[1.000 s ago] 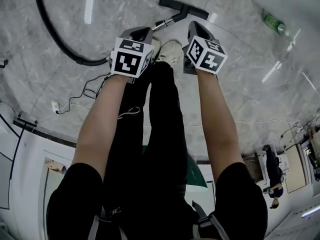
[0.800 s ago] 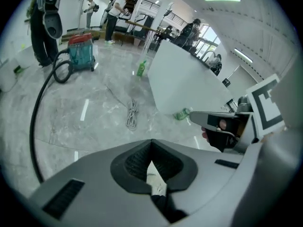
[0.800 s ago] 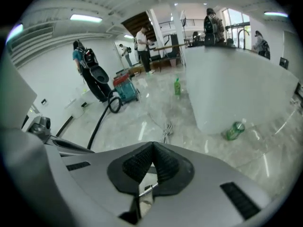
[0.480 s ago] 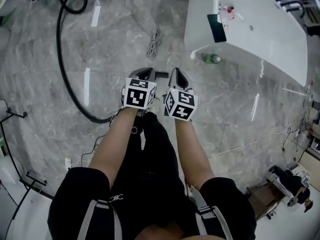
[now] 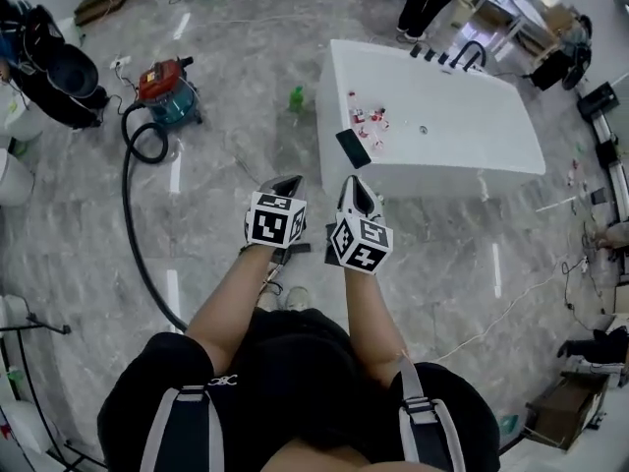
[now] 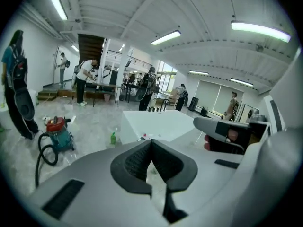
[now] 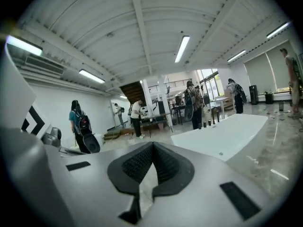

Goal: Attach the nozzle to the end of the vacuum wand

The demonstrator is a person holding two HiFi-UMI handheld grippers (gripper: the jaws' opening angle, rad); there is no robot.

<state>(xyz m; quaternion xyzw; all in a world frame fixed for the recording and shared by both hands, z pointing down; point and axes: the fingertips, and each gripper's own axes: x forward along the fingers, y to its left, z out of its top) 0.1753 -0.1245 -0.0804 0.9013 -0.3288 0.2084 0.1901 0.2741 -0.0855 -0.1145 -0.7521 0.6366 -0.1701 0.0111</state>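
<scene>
The left tongs and right tongs were both closed on nothing, pads meeting, side by side above the floor. At 6 o'clock a dark piece showed between the marker cubes, too hidden to call it the nozzle. The black hose curved from 9 o'clock to the red vacuum at 10. A white counter stood at 1.

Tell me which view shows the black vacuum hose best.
Head view: the hose runs from the vacuum canister in a long curve across the floor. Left gripper view catches only its loop beside the canister; right gripper view shows none of it.
</scene>
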